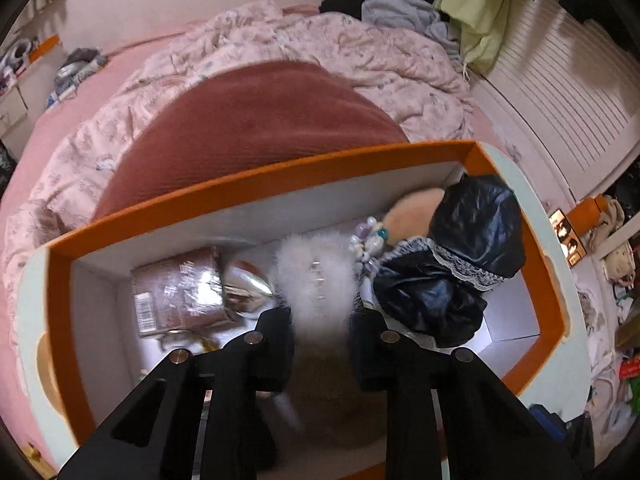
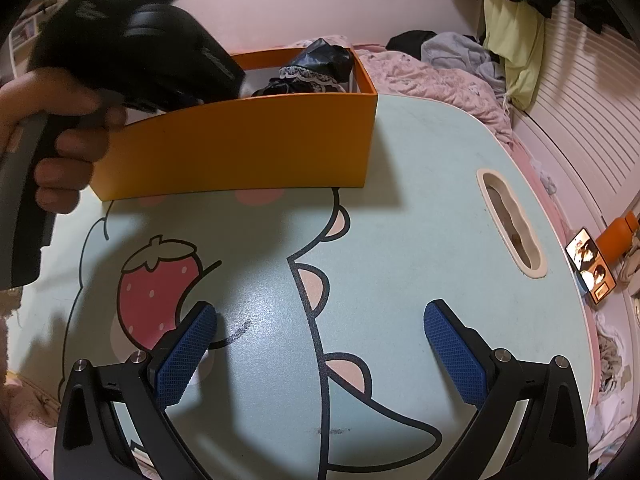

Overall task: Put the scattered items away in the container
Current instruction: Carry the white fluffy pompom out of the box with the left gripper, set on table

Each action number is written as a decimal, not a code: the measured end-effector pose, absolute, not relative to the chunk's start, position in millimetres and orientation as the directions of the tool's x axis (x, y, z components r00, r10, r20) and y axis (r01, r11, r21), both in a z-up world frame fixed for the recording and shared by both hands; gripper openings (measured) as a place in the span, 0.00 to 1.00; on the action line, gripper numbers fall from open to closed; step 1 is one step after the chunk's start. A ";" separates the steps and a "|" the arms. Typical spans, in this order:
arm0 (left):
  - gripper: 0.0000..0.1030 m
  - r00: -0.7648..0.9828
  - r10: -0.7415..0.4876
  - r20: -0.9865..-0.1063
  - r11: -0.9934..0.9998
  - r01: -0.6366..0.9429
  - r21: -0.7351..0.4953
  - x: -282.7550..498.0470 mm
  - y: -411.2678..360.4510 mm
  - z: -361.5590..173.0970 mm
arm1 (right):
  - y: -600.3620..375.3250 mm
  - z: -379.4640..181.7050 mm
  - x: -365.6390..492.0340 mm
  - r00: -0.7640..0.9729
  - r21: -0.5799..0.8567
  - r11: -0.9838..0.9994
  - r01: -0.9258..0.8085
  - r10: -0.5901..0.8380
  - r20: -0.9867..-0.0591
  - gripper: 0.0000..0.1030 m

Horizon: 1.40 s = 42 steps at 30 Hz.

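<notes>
Two grippers showed. The left gripper (image 1: 320, 320) hung over the orange box (image 1: 256, 178), narrowed on a white fluffy item (image 1: 316, 276) running toward twelve o'clock, seemingly pinching its near end. The right gripper (image 2: 320, 344) stood spread wide and empty above the bare lap table (image 2: 420, 200), the box at eleven o'clock. A brown packet (image 1: 176, 292) bore a barcode; its writing was unreadable.

The left wrist view looks steeply down from close above into the open orange cardboard box (image 1: 256, 184). The right wrist view sits further back, angled down over the pale blue cartoon-printed desk (image 2: 420, 208). Both views share that box (image 2: 240, 148) and the bed beyond.
</notes>
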<state>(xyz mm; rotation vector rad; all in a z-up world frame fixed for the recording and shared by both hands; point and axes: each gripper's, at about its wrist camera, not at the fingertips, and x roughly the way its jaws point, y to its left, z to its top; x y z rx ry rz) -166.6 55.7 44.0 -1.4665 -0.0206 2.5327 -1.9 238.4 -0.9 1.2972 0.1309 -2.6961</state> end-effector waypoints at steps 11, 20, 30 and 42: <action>0.23 -0.672 0.311 -0.673 -0.946 -0.286 -0.152 -74.3 33.3 144.7 | 238.2 1.1 -4.4 -0.616 -0.014 -0.985 0.170 -0.095 -0.782 1.00; 0.23 -0.614 0.317 -0.723 -0.943 -0.286 -0.172 -18.5 35.5 71.7 | 236.5 1.1 -5.8 -0.616 -0.014 -0.985 0.170 -0.095 -0.782 1.00; 0.54 -0.588 0.329 -0.739 -0.944 -0.175 -0.281 -9.8 22.1 29.6 | 234.2 1.3 -6.7 -0.617 -0.014 -0.985 0.170 -0.095 -0.781 1.00; 0.73 -0.708 0.326 -0.626 -0.913 -0.065 -0.403 21.3 -8.8 28.2 | 230.0 1.8 -7.5 -0.617 -0.014 -0.986 0.166 -0.093 -0.781 1.00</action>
